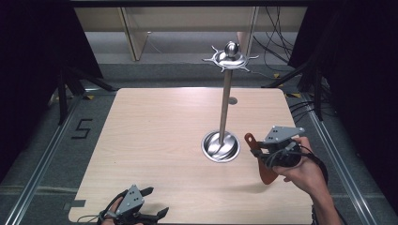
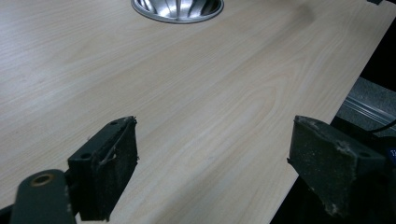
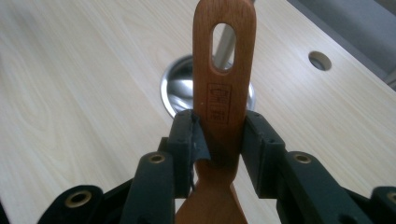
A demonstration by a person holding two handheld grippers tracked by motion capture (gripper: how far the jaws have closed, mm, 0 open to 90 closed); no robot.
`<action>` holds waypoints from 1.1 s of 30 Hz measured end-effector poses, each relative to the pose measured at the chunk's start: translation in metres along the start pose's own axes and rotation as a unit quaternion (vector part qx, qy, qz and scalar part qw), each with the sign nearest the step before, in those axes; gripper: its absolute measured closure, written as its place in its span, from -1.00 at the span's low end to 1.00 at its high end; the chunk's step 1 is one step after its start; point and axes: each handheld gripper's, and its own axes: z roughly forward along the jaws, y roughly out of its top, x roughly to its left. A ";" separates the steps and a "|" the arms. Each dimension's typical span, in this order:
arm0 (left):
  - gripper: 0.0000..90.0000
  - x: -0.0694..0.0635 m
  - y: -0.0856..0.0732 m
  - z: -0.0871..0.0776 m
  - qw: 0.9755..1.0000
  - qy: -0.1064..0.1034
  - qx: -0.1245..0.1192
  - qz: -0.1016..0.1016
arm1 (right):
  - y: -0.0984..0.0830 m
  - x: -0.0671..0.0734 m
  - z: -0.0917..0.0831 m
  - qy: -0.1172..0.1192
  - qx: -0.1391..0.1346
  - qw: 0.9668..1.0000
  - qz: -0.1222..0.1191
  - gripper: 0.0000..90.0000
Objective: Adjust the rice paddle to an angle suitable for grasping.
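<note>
Wooden spatula (image 3: pixel 225 70) clamped in right gripper (image 3: pixel 219 135), held above the table at right-centre of the high view.

Spatula: brown wood, slotted hole near the handle end, stamped mark just below the slot; in the right gripper view the handle points up the frame, both jaws pressed on its sides, wider part running off the bottom edge. High view: spatula (image 1: pixel 261 159) hangs tilted, handle end up-left, blade end down, just right of the metal stand's round base (image 1: pixel 220 146). Stand pole (image 1: pixel 225 101) rises upright to a hooked top disc (image 1: pixel 230 58) at upper centre. Right hand (image 1: pixel 302 171) wraps the gripper body. Left gripper (image 2: pixel 212 163): jaws wide apart, nothing between them, sitting over the table's (image 1: pixel 155 136) near edge, lower left of high view (image 1: pixel 141 208).
</note>
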 end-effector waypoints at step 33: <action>-0.67 -0.001 -0.001 0.002 1.000 0.001 0.000 -0.018 | 0.060 -0.022 -0.057 -0.016 -0.152 0.988 0.020 0.50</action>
